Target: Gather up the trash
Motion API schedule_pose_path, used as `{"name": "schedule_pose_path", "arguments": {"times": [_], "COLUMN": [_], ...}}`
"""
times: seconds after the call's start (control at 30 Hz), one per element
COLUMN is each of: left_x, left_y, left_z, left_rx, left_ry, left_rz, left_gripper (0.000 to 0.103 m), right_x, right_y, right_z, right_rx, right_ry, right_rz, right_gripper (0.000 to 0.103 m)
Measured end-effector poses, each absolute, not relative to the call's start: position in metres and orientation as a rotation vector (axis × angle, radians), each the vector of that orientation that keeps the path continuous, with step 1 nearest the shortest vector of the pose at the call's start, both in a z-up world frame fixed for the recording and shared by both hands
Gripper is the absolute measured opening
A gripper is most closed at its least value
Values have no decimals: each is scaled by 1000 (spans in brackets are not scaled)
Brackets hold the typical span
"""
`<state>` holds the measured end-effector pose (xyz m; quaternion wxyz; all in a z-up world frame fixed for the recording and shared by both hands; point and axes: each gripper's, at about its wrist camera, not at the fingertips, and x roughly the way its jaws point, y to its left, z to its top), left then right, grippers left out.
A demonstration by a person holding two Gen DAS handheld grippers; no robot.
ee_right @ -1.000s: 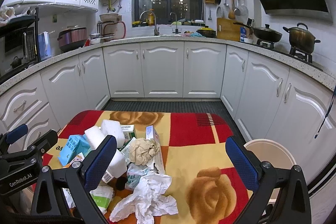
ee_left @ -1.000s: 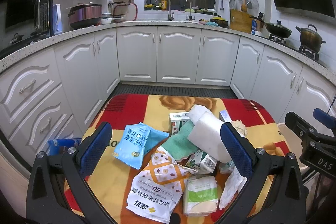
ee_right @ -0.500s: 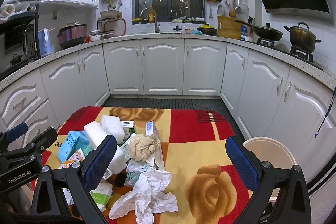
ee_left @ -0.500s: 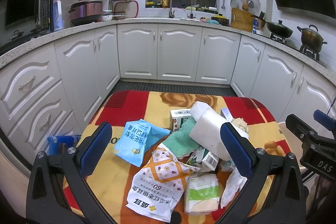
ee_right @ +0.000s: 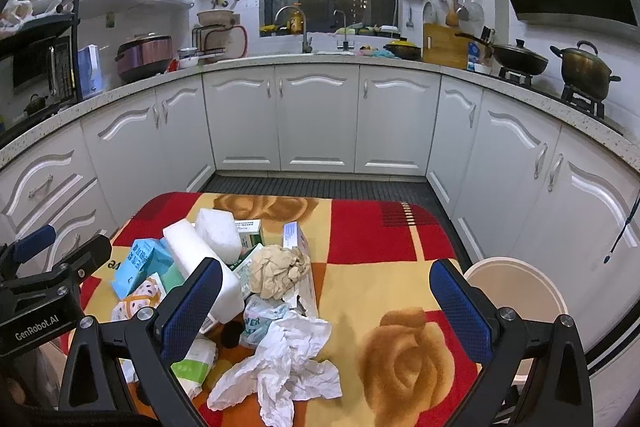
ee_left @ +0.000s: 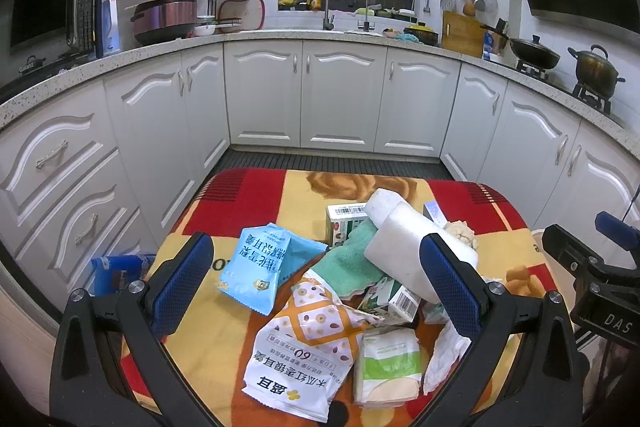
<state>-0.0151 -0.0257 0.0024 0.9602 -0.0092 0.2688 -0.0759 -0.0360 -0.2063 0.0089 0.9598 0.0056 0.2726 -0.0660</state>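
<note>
Over the desk (ee_right: 372, 259) | left gripper (ee_left: 316, 279) and right gripper (ee_right: 326, 307) both wide open, empty | risk: foam block (ee_left: 416, 255) sits loose atop pile, a nudge probably rolls it off before reaching bin (ee_right: 516, 287)

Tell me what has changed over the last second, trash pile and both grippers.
Nothing was picked up or dropped. Both views crept slightly nearer the table. The left gripper and right gripper keep their jaws wide open and empty. The blue packet, foam block, brown paper ball and white bin lie as before.
</note>
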Motion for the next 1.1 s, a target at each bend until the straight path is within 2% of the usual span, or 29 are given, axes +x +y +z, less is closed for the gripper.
{"name": "schedule_pose_path", "arguments": {"times": [0.43, 0.67, 0.9, 1.03, 1.1], "left_x": [4, 16, 14, 20, 29], "left_y": [5, 28, 35, 35, 33], "left_z": [7, -7, -46, -67, -75], "left_rx": [-1, 19, 36, 50, 34], "left_ry": [571, 698, 847, 897, 917], "left_rz": [-145, -266, -388, -411, -434], "left_gripper": [102, 102, 102, 102, 98], "right_x": [-31, -26, -4, 16, 30], "right_y": [-227, -228, -197, -180, -171], "right_z": [3, -1, -12, -20, -23], "right_rx": [19, 36, 19, 19, 7], "right_ry": [608, 637, 693, 719, 741], "right_rz": [-145, -72, 134, 214, 246], "right_gripper": [103, 102, 88, 86, 82]}}
